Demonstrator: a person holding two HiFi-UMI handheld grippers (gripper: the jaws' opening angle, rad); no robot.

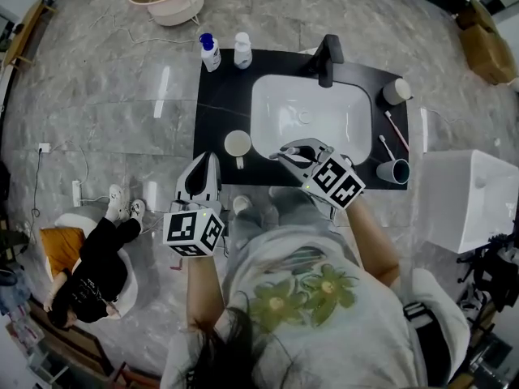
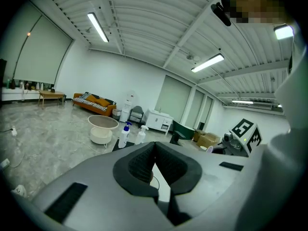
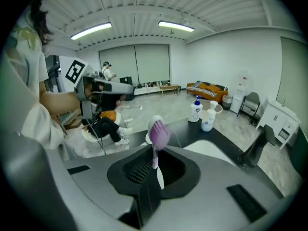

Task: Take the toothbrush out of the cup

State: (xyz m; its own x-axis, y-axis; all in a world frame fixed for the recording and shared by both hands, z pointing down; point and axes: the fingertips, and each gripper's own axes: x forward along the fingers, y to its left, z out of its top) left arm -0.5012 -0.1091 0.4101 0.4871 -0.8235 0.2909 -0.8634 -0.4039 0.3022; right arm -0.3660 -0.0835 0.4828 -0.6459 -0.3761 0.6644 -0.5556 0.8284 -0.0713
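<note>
The toothbrush (image 3: 157,141) stands upright in the right gripper (image 1: 285,154), whose jaws are clamped on its thin neck just below the purple bristle head. It is out of any cup and hangs over the near rim of the basin (image 1: 324,116), at about seven o'clock of the bowl.

It should handle as a light, stiff stick of smooth plastic, likely to twist or slide in a loose pinch. The bristles are soft and give nothing to hold. The neck or the handle is the place to grip, squarely across its width, and the present hold looks sound in that respect.

The left gripper (image 1: 204,162) hovers off the counter's (image 1: 223,108) near left corner, at about eight o'clock of the basin. Its jaws are closed tip to tip with nothing between them.

I count three toothbrushes: the one held and two (image 1: 396,132) lying loose on the counter at three o'clock of the basin. There are three cups: a white cup (image 1: 238,144) at nine o'clock, a blue-grey cup (image 1: 394,171) at four o'clock and a pale cup (image 1: 396,91) at two o'clock. None shows a brush in it. Two pump bottles (image 1: 210,53) stand side by side at ten o'clock, and one black faucet (image 1: 328,58) stands at twelve.
</note>
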